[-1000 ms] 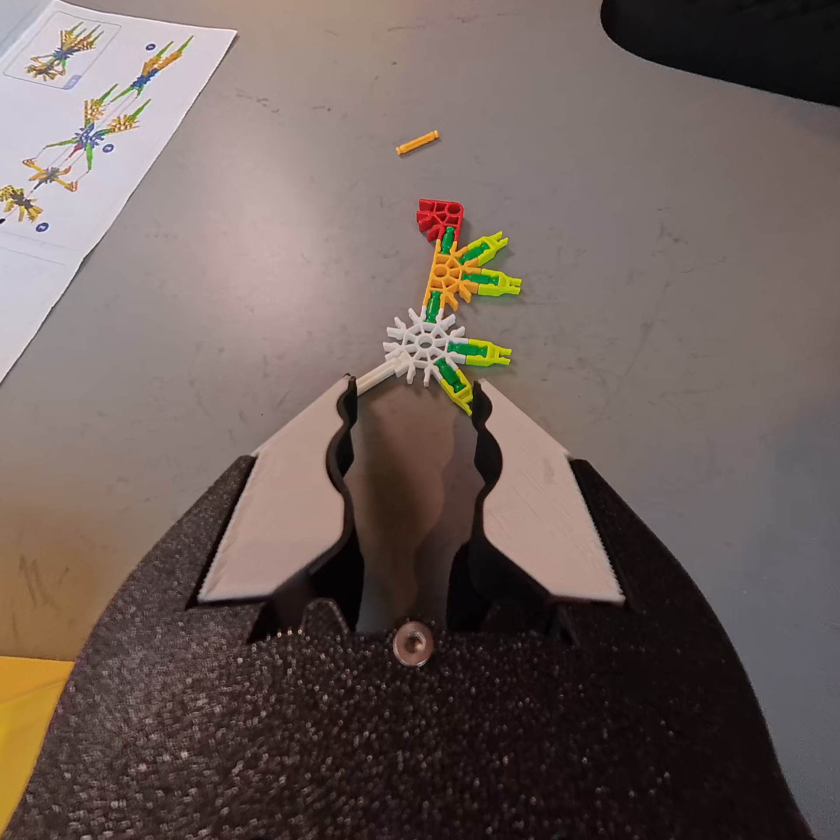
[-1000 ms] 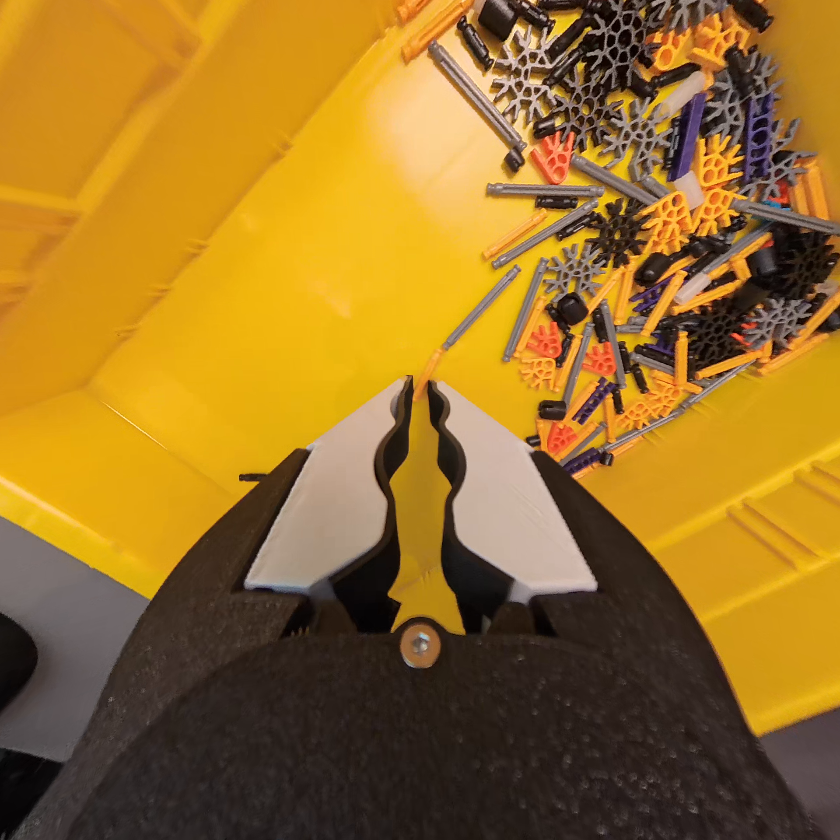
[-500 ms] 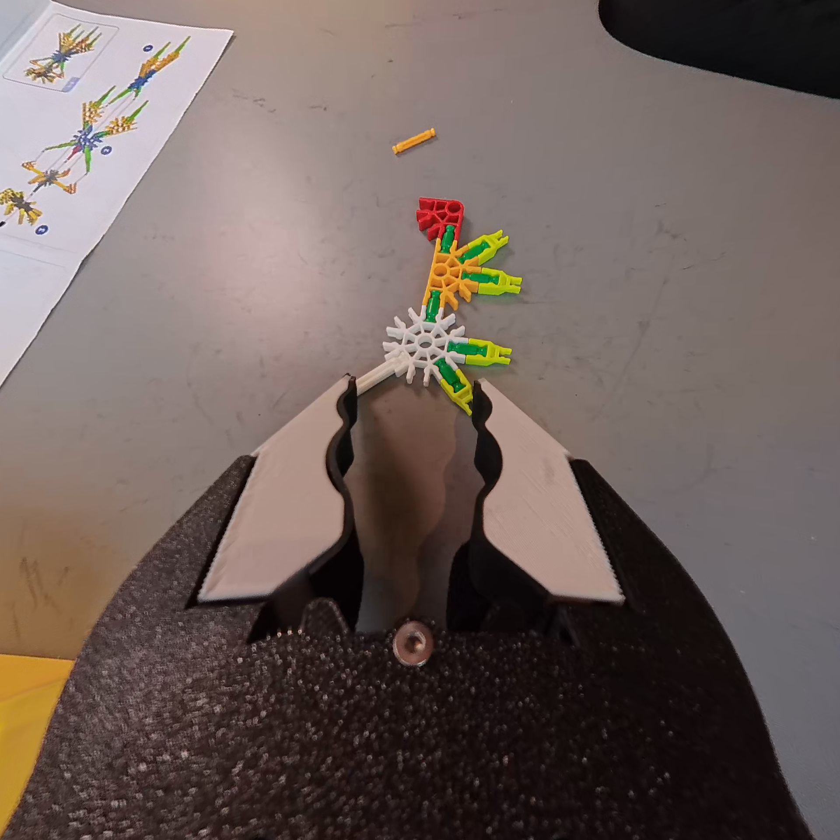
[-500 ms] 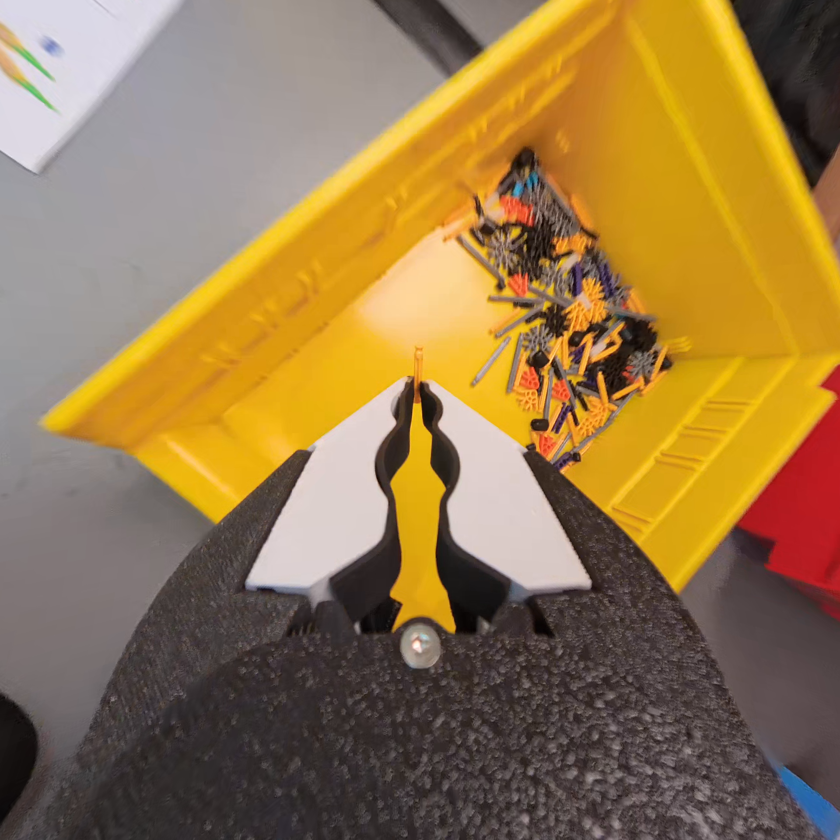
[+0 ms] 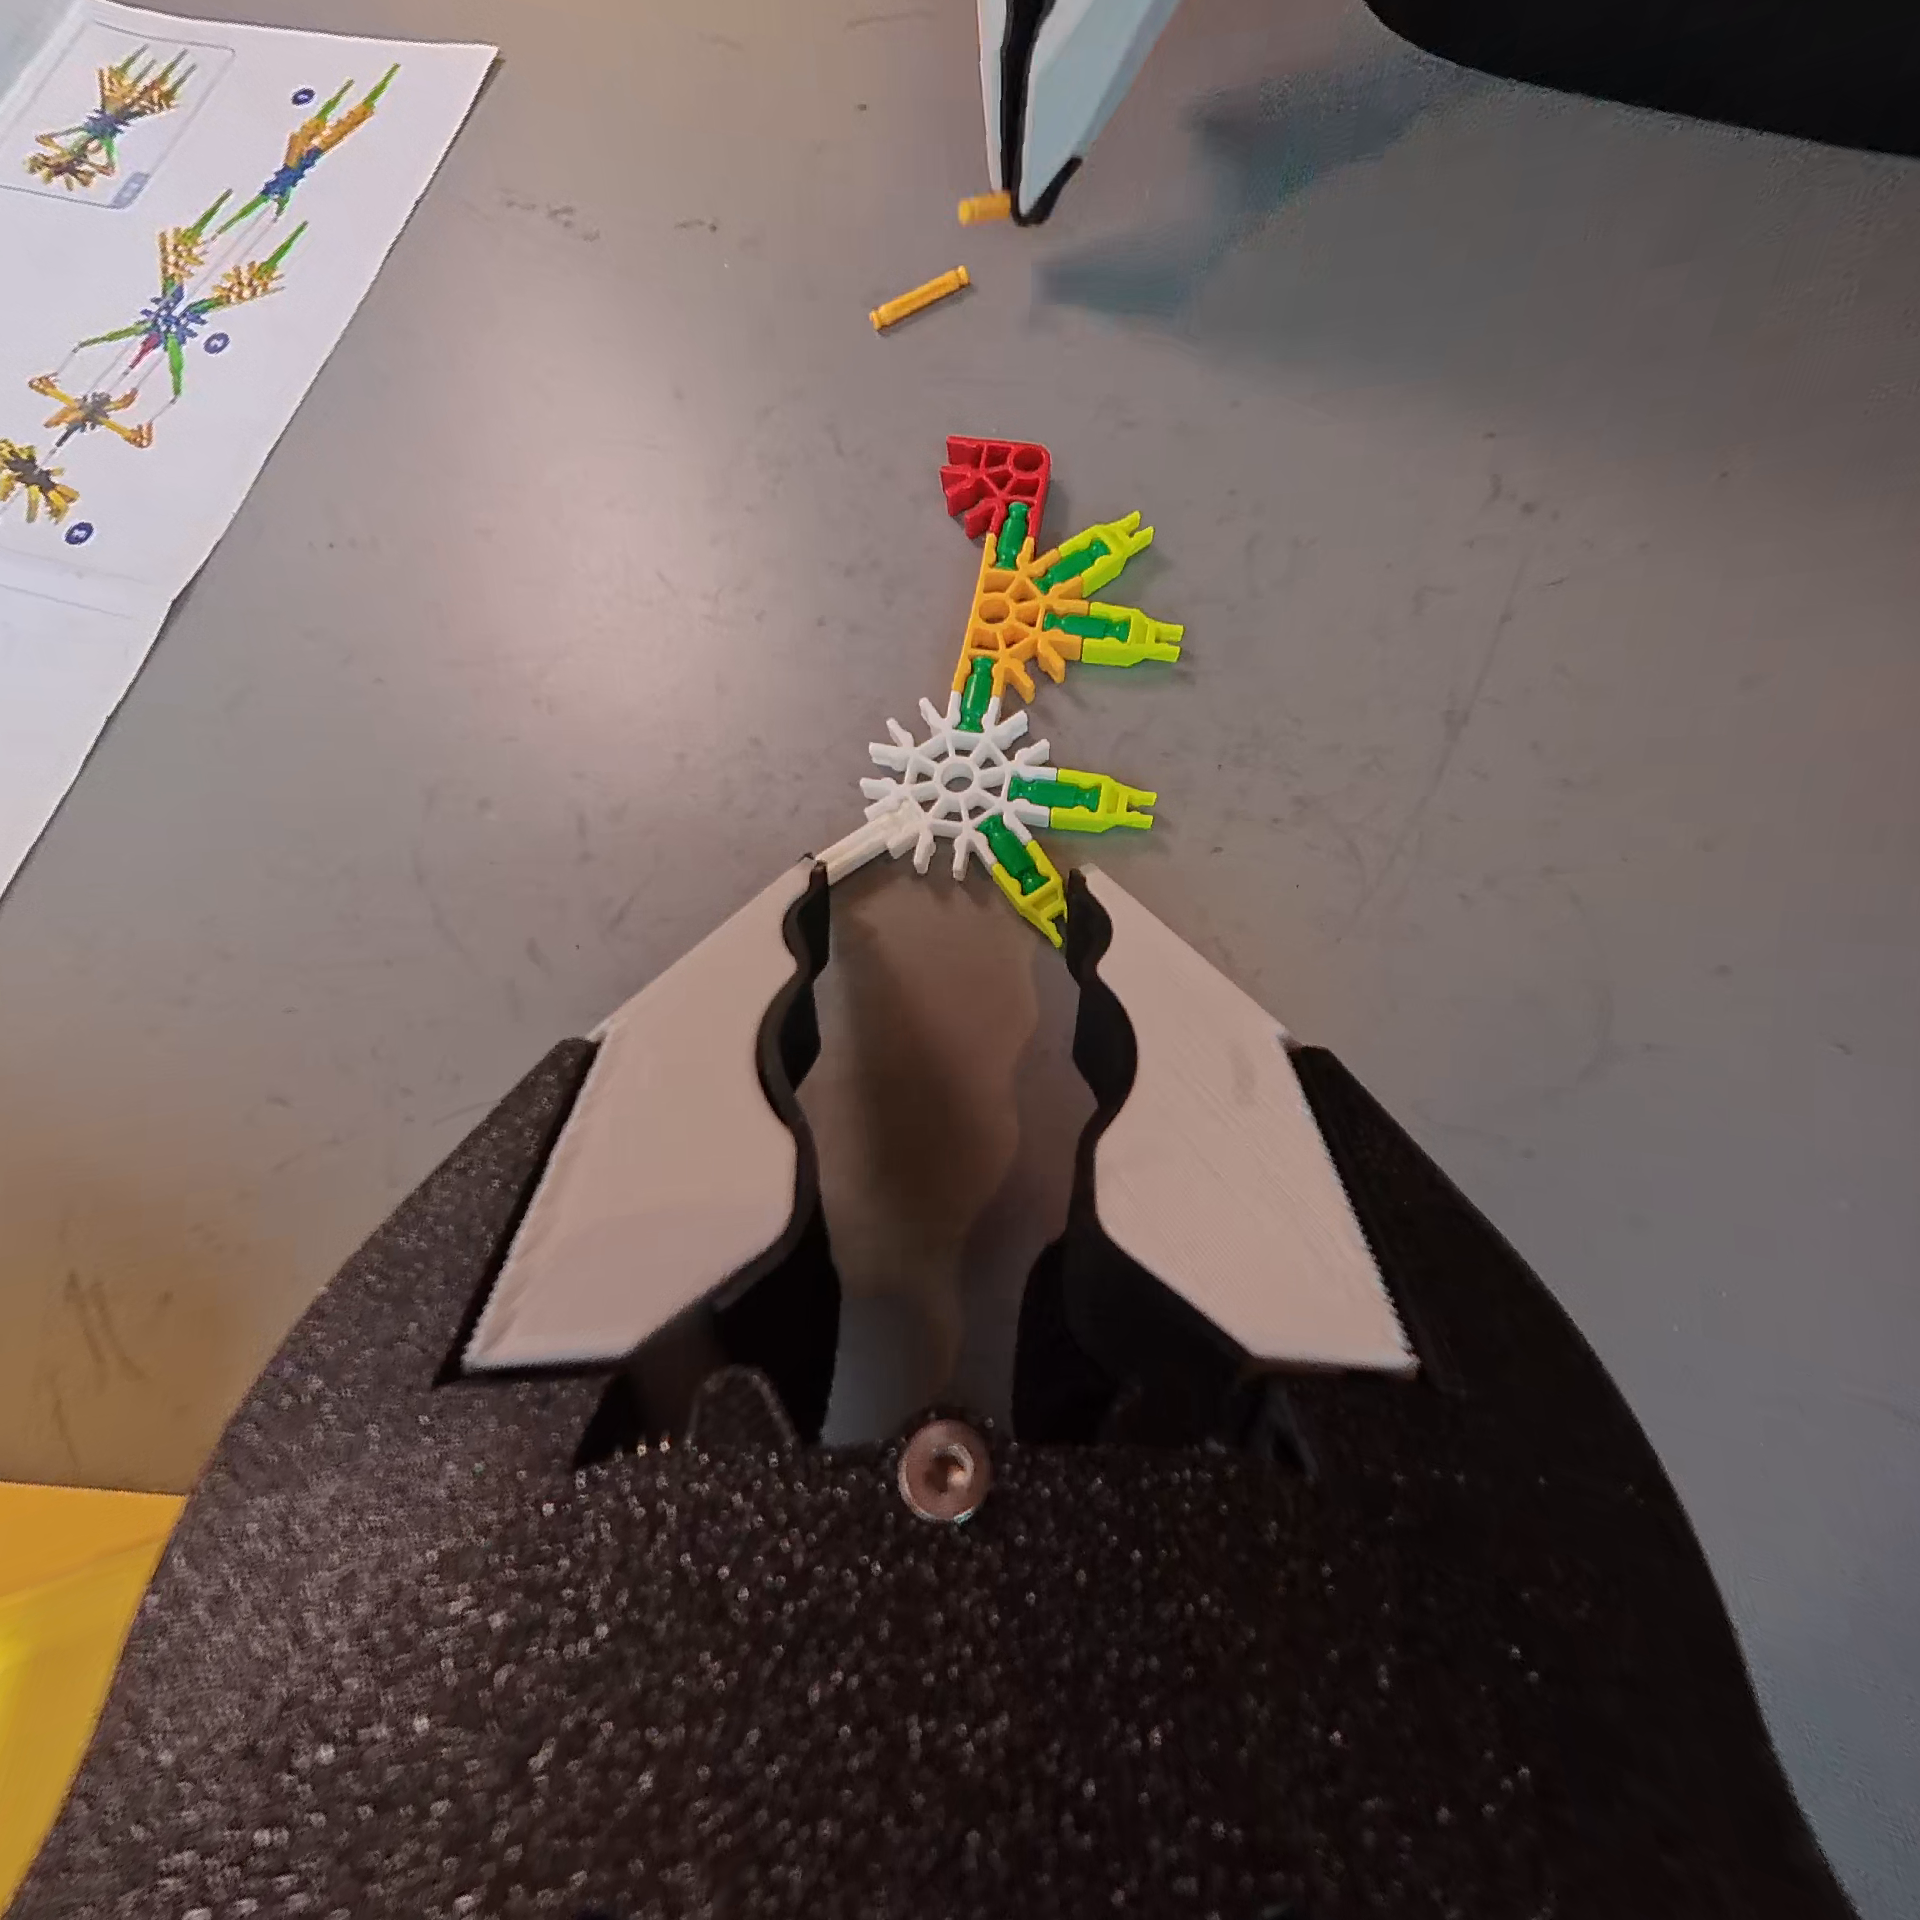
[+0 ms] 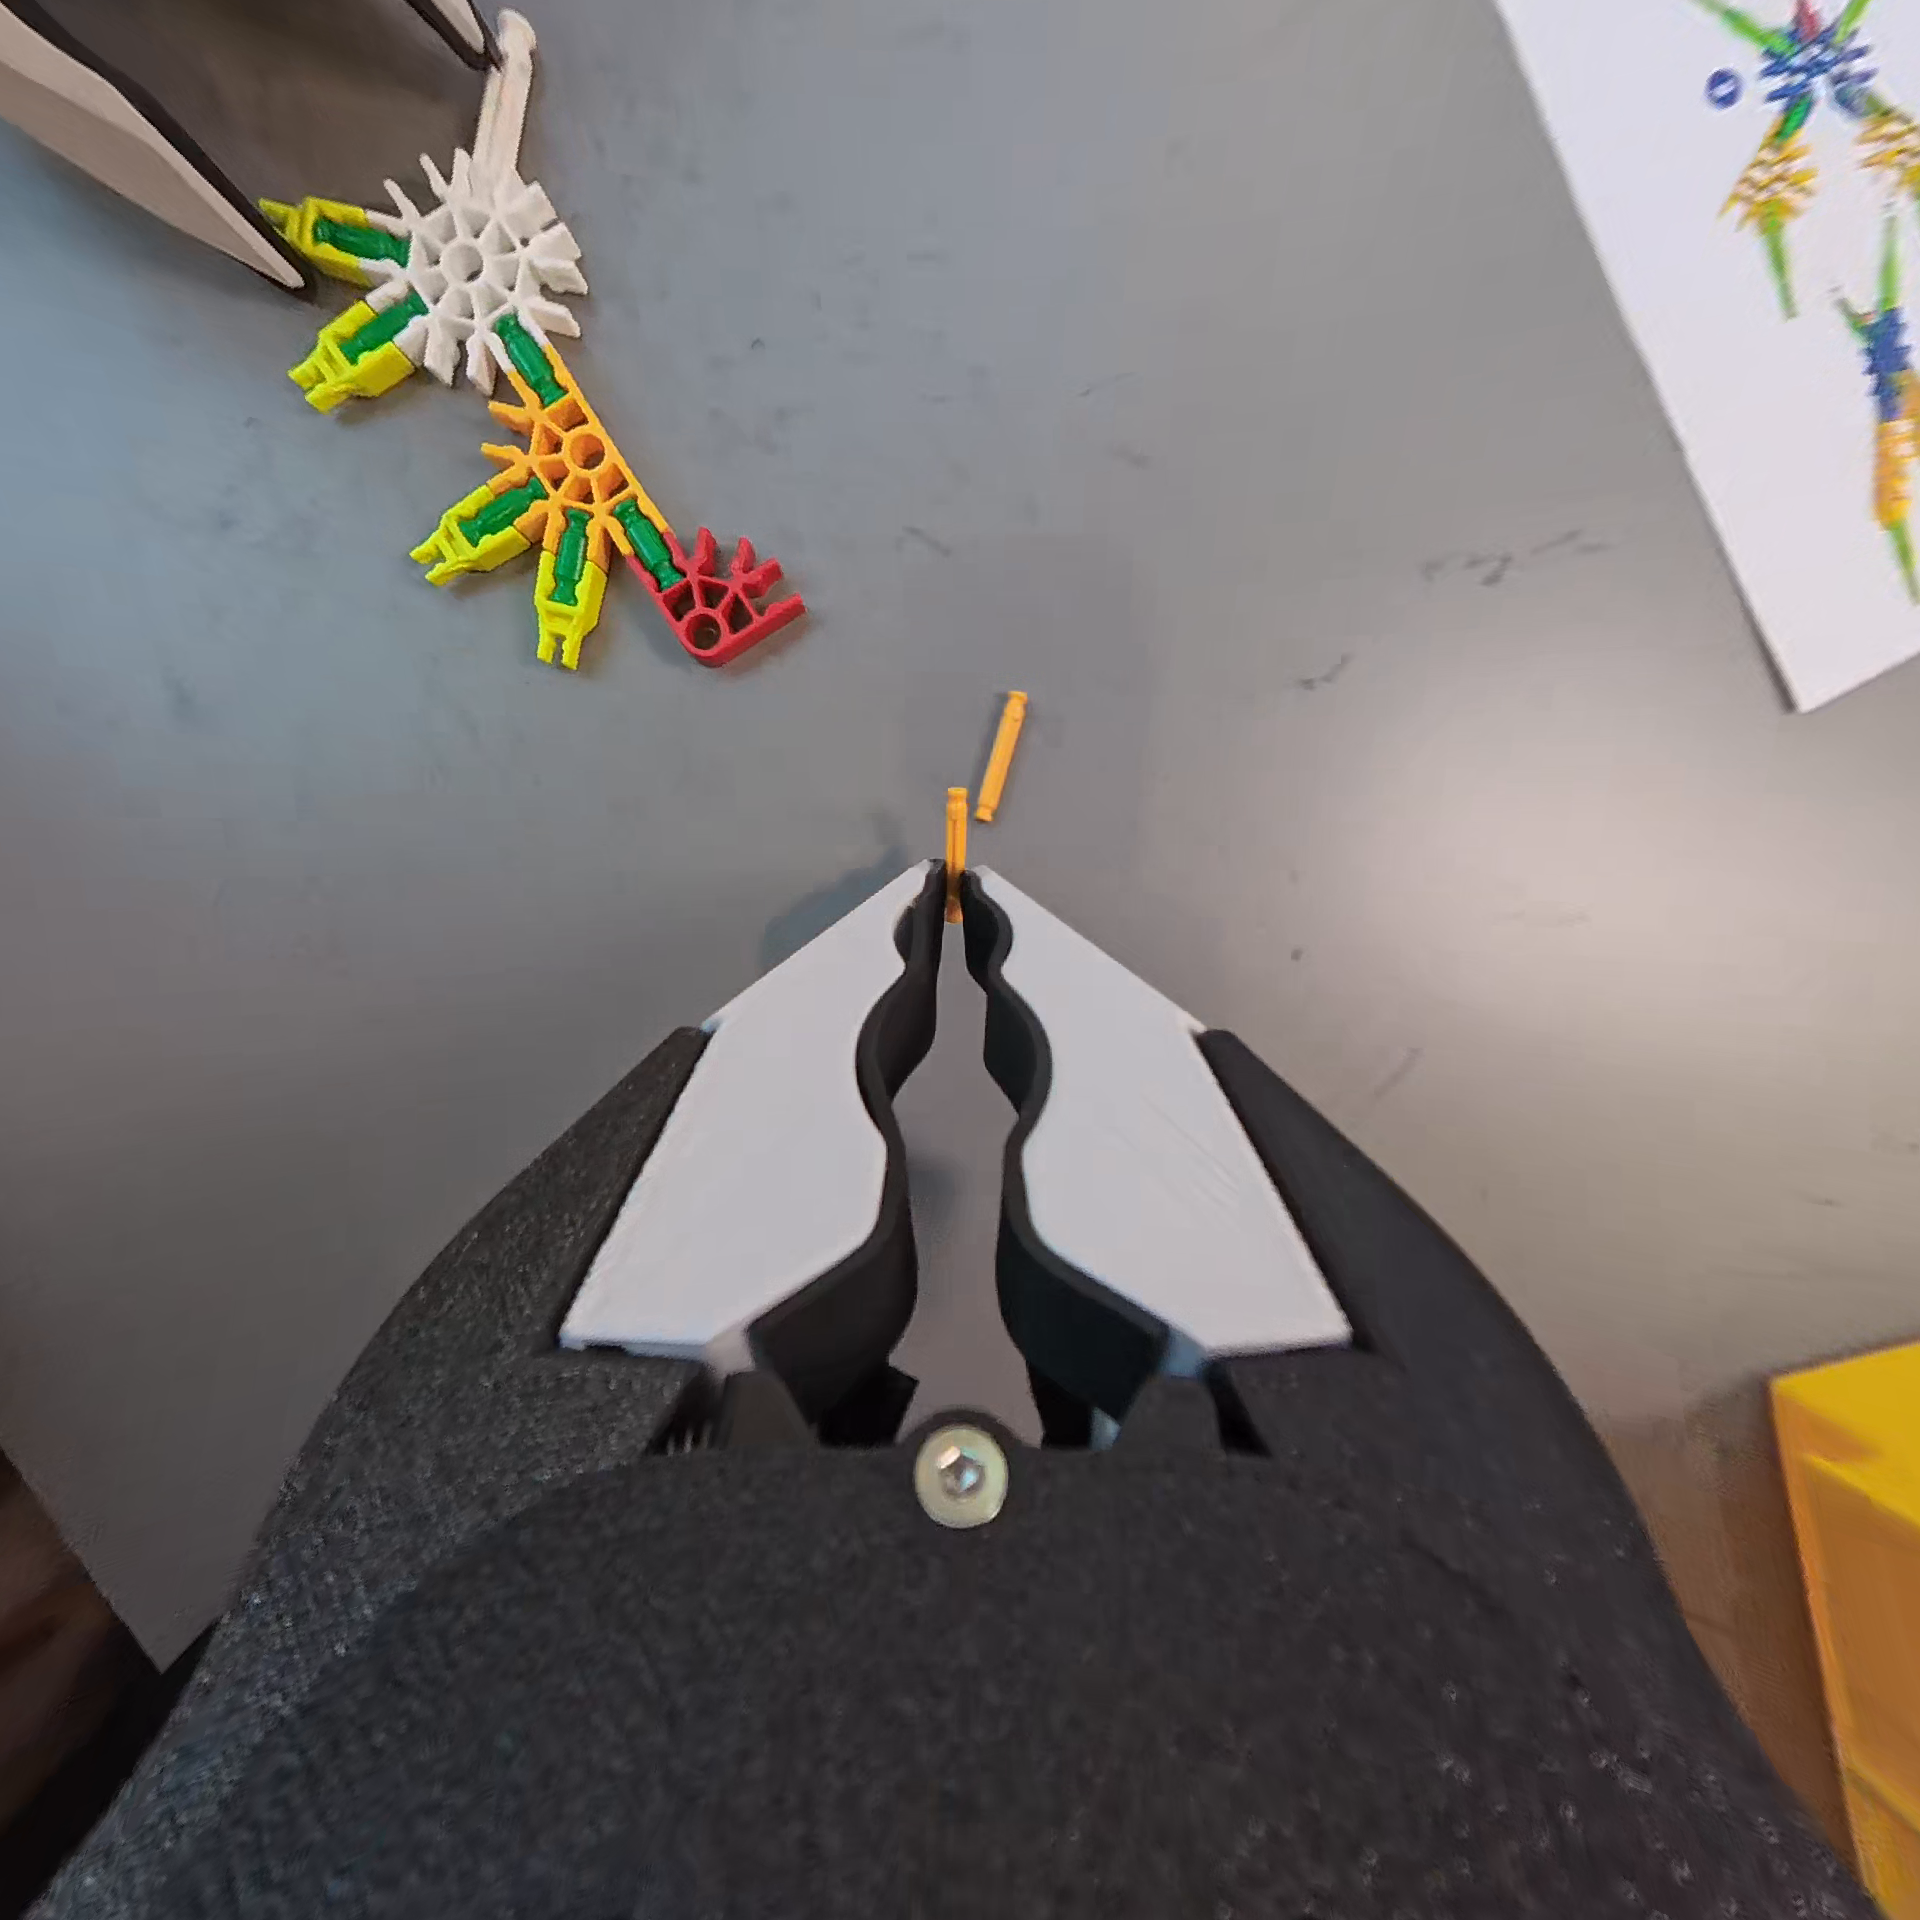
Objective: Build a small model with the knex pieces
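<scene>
Right now my right gripper is clenched on a short orange plastic rod, which sticks out past the fingertips just above the grey tabletop. A second loose orange rod lies on the table just beside the held one, on the side away from the flat toy assembly of white, orange and red connectors with green rods. My left gripper stands released, its fingertips either side of the assembly's white end: one at the white rod stub, the other touching or nearly touching a lime clip. To do this well, I judge I should keep the pinch firm, stay low, and not knock the loose rod. Compared with half a second ago, my right gripper has left the yellow bin and now shows at the top of the left wrist view, while the left gripper and assembly have not shifted. A printed instruction sheet lies well apart from the assembly.
</scene>
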